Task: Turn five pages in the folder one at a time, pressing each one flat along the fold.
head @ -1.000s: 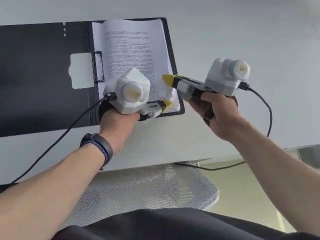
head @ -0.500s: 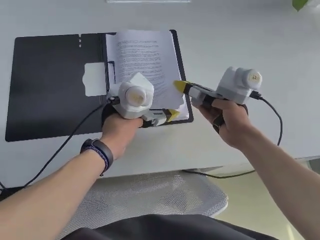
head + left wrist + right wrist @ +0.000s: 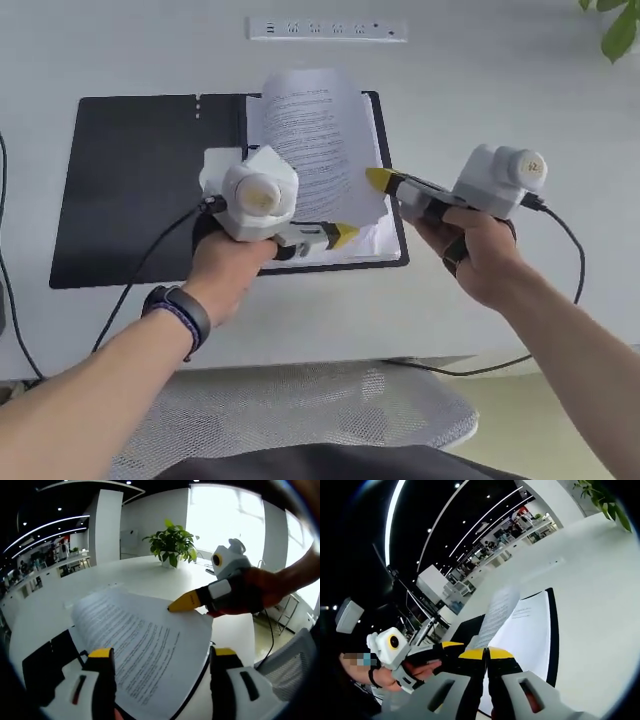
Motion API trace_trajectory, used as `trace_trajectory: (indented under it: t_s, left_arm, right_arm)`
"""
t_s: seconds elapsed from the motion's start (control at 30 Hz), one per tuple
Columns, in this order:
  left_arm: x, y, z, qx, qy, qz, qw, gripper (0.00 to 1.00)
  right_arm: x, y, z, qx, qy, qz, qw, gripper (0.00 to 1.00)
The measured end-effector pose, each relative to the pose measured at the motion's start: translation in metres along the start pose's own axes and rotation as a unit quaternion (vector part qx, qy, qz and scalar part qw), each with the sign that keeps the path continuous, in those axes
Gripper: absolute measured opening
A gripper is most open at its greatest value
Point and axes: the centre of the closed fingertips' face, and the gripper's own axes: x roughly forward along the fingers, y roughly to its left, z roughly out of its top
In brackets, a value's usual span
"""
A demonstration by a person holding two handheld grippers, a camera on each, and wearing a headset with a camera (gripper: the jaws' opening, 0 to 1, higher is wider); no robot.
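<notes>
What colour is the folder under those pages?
Black. The folder shows best in the head view, lying open.

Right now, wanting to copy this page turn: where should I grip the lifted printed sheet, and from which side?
Its free right edge, coming from the right of the open black folder. The lifted white printed sheet is held along its left side, and its curl raises that edge clear; the right claw pinches there.
</notes>
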Motion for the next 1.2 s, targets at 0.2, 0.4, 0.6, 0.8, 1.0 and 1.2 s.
trace_trajectory:
  t_s: [0.2,0.4,0.6,0.8,1.0,1.2]
  left_arm:
    - [-0.027,0.017,-0.006,-0.014,-0.010,0.024,0.9996,0.77]
    - [-0.051,0.035,-0.019,-0.017,-0.006,0.043,0.9989,0.78]
    - [-0.075,0.053,-0.024,-0.028,-0.013,0.065,0.9974,0.79]
    - [-0.095,0.067,-0.025,-0.042,-0.025,0.085,0.9952,0.81]
    - [-0.117,0.079,-0.030,-0.048,-0.030,0.102,0.9932,0.81]
    - [-0.140,0.091,-0.037,-0.053,-0.035,0.121,0.9907,0.81]
  right_arm:
    - [0.006,0.020,0.011,-0.011,-0.010,0.020,0.9997,0.00]
    - [0.016,0.041,0.017,-0.036,-0.006,0.041,0.9985,0.00]
    - [0.026,0.061,0.024,-0.055,0.000,0.064,0.9964,0.00]
    - [0.041,0.085,0.024,-0.060,0.008,0.095,0.9937,0.00]
    - [0.056,0.106,0.021,-0.066,0.016,0.118,0.9907,0.00]
    - [0.073,0.129,0.013,-0.072,0.026,0.140,0.9871,0.00]
